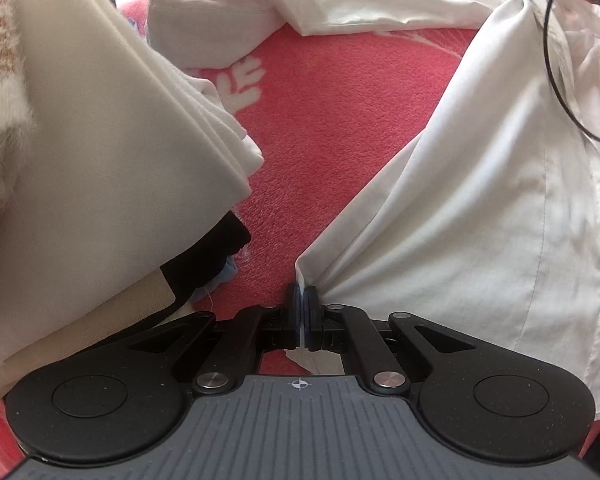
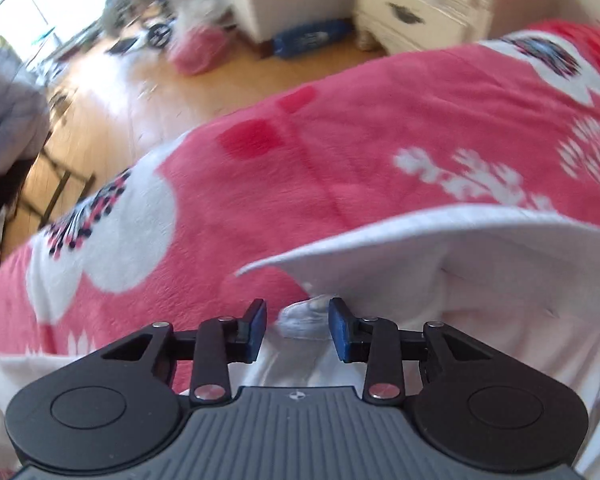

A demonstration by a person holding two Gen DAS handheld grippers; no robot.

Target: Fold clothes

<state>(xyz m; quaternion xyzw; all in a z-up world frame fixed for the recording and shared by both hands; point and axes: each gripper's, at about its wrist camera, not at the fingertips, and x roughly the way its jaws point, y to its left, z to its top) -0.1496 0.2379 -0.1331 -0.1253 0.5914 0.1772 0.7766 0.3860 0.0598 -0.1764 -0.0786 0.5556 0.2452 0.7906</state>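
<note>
The left gripper [image 1: 301, 300] is pinched tight on a corner of the white shirt [image 1: 480, 208], which fans out to the right over the pink blanket [image 1: 332, 120]. A stack of folded clothes [image 1: 100, 140] sits to the left, with a strip of bare blanket between stack and shirt. The right gripper [image 2: 298, 320] stands parted, a bunched bit of shirt collar [image 2: 400, 232] between its pads [image 2: 340, 328], not clamped. Beyond the blanket's edge lie wooden floor [image 2: 140, 104] and a white dresser [image 2: 420, 4].

two tools [image 1: 301, 300] [image 2: 298, 330], one pink blanket [image 1: 340, 120], one dresser [image 2: 420, 0]
</note>
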